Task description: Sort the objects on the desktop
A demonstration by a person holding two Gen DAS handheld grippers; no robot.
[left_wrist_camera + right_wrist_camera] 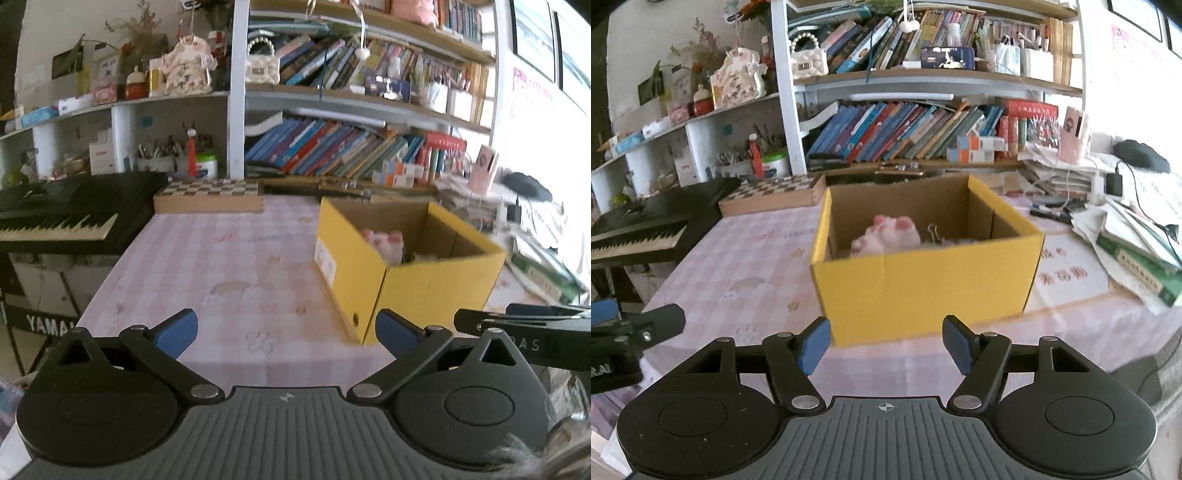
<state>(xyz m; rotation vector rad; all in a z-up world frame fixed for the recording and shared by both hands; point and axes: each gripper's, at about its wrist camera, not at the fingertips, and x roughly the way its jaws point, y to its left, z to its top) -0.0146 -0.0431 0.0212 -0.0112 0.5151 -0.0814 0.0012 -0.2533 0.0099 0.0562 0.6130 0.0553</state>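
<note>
Yellow cardboard box (406, 273) is sitting toward the table's (221, 266) right edge, collecting sorted items; the left tool (286, 332) is hovering apart, empty. From the right wrist, a pink plush (886, 234) is lying inside; the right tool (884, 345) is waiting, spread, holding nothing.
</note>
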